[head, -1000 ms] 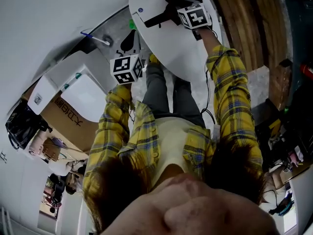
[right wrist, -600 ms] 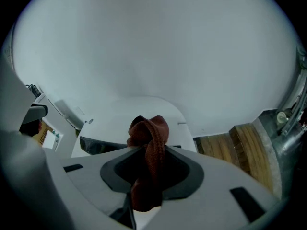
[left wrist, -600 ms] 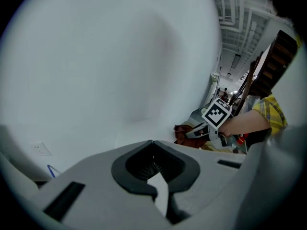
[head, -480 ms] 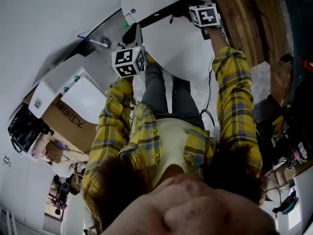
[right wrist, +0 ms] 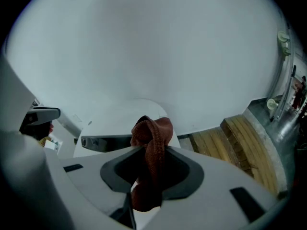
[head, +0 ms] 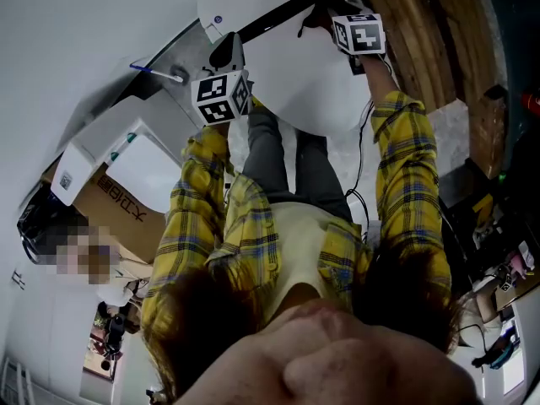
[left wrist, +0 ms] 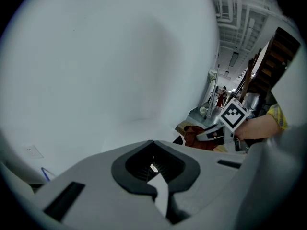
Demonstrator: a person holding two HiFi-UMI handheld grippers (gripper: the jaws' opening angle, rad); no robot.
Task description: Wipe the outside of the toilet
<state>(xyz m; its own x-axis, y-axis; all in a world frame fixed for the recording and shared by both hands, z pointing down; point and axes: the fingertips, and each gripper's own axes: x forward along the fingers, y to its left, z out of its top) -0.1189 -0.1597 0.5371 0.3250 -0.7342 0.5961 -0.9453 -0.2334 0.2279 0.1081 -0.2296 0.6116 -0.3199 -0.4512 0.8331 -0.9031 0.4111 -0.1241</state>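
The white toilet (head: 291, 70) fills the top of the head view, with a dark gap under its lid. My right gripper (head: 319, 15) reaches to its far upper side and is shut on a red-brown cloth (right wrist: 151, 140) that bunches out past the jaws, close to the toilet's white top (right wrist: 125, 115). My left gripper (head: 224, 56) hangs at the toilet's left side; in its own view the left gripper (left wrist: 152, 143) has its jaws closed tip to tip with nothing between them, facing a plain white wall. From there I see the right gripper (left wrist: 211, 134) and the cloth (left wrist: 194, 134).
A white bin (head: 143, 163) and a cardboard box (head: 118, 199) stand to the left, with a black bag (head: 40, 218) beyond. Wooden planks (head: 422, 32) run along the right. A cable (head: 361, 194) lies on the floor near the person's legs.
Both grippers have moved farther out along the toilet, toward the top of the head view. The right one carried the cloth to the far upper side.
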